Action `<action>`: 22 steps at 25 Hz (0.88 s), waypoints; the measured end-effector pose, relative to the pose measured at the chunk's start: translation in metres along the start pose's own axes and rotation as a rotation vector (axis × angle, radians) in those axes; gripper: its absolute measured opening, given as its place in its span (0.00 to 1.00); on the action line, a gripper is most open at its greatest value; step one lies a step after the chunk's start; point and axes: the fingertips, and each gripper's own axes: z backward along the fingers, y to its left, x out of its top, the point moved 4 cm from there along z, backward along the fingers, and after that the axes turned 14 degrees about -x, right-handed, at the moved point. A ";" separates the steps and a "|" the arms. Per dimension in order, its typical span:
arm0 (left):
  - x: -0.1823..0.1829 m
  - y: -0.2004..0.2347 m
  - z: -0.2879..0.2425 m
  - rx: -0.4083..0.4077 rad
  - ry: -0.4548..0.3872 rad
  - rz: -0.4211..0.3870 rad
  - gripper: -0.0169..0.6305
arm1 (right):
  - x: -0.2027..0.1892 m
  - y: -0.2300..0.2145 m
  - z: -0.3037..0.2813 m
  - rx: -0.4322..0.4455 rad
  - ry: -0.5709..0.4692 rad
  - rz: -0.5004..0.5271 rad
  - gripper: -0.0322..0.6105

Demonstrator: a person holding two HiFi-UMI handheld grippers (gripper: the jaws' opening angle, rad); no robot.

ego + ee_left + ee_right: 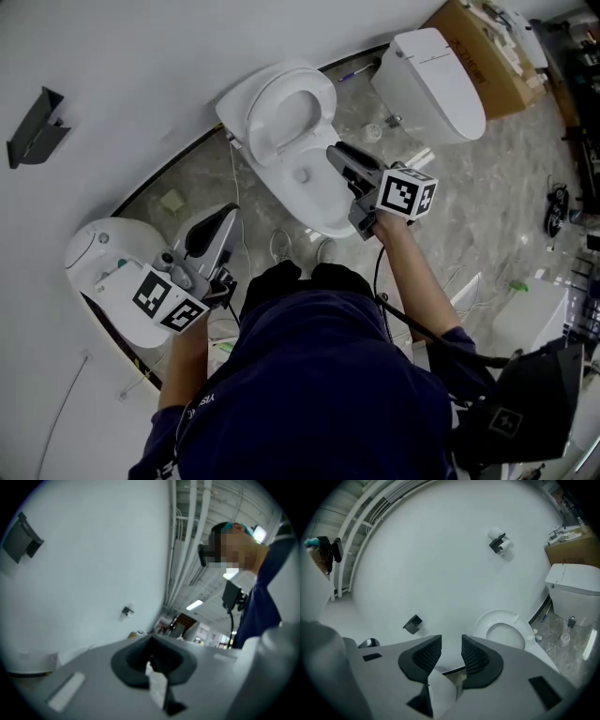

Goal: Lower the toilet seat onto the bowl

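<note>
The white toilet seat (265,131) stands raised, leaning back against the white wall above the open bowl (317,192). In the right gripper view the seat (499,617) shows as a ring just beyond the jaws. My right gripper (339,156) hovers over the bowl's right rim, close to the seat but apart from it. It (451,652) is open, with a narrow gap and nothing between the pads. My left gripper (221,225) is held back at the lower left, far from the seat. Its jaws (152,660) meet and hold nothing.
A second toilet (433,82) stands at the back right beside a cardboard box (487,52). Another white toilet (101,267) sits at the left under my left gripper. A black bracket (37,127) hangs on the wall. Cables lie on the marble floor (487,197).
</note>
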 end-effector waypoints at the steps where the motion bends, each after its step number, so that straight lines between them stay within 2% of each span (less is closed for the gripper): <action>1: -0.001 0.005 0.002 0.013 0.003 0.003 0.03 | 0.003 -0.003 -0.010 -0.007 0.008 0.005 0.21; 5: -0.002 0.020 0.010 0.071 0.021 0.010 0.03 | 0.012 -0.016 -0.052 -0.021 0.038 0.000 0.23; 13: -0.009 0.033 0.024 0.176 0.018 0.040 0.03 | 0.024 -0.054 -0.136 -0.040 0.082 -0.101 0.23; 22: -0.012 0.034 0.043 0.302 -0.020 0.061 0.03 | 0.047 -0.070 -0.205 -0.054 0.139 -0.184 0.23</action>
